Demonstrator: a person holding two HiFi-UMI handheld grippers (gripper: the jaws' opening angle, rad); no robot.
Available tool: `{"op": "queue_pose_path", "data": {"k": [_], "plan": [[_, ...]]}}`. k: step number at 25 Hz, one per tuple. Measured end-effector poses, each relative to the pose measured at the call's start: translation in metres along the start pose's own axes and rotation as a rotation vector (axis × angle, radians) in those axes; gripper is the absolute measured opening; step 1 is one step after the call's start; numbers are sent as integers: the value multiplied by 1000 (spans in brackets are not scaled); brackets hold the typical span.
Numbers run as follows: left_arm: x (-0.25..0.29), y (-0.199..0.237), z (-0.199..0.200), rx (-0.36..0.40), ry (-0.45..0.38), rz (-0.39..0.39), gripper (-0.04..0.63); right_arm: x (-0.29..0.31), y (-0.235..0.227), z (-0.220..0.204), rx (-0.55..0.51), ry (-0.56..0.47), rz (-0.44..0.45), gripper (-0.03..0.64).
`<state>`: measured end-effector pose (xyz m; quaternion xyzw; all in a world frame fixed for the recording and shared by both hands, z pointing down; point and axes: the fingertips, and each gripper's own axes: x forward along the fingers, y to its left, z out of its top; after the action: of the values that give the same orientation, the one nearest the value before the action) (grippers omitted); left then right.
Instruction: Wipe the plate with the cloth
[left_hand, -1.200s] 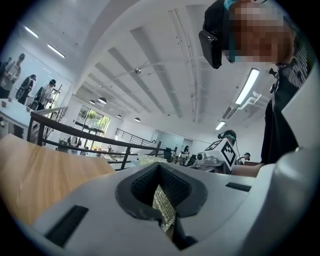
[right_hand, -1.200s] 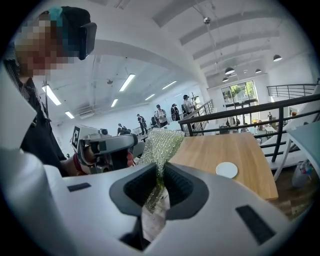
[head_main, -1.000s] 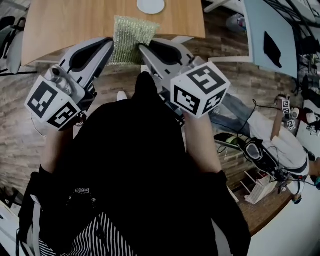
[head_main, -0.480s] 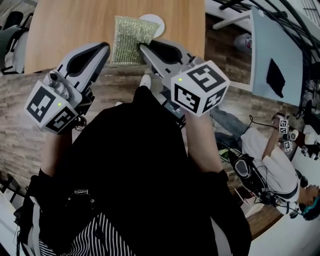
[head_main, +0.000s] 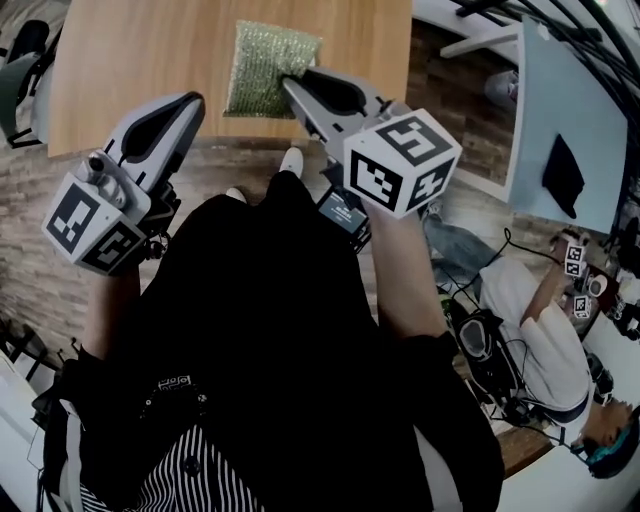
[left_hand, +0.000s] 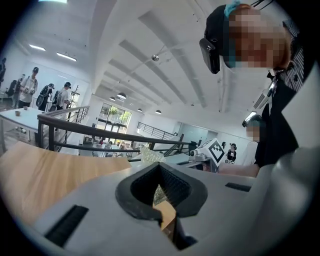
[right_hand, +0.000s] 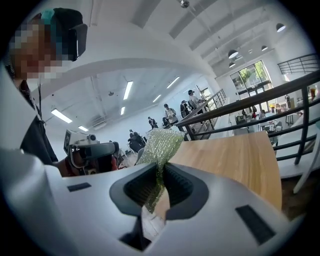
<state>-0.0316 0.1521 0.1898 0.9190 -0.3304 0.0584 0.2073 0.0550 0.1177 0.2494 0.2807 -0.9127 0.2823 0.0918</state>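
On tabletop (head_main: 130, 50), near its front edge, green glittery cloth (head_main: 268, 68) lies mostly flat. Right gripper (head_main: 290, 82) has the cloth's near right corner: fingers (right_hand: 182, 189) closed on it, w/ fabric bunched btwn them and rising above the tips in right gripper view. Left gripper (head_main: 190, 100) sits left of the cloth, apart from it, tips over the tabletop's front edge. Its fingers (left_hand: 175, 187) are pressed together w/ nothing btwn them; cloth only shows beyond, thru the gap. Wood-plank floor (head_main: 40, 220) below. Person's black top (head_main: 280, 330) fills the lower head view.
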Motion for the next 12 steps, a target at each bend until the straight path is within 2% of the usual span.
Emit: {"op": "queue_pose_path", "data": {"k": [7, 12], "plan": [[0, -4, 0, -3, 24, -4, -6, -6, -2, 0, 27, -18, -6, 38], [3, 13, 16, 8, 23, -63, -6, 2, 1, 15, 21, -29, -56, 38]]}}
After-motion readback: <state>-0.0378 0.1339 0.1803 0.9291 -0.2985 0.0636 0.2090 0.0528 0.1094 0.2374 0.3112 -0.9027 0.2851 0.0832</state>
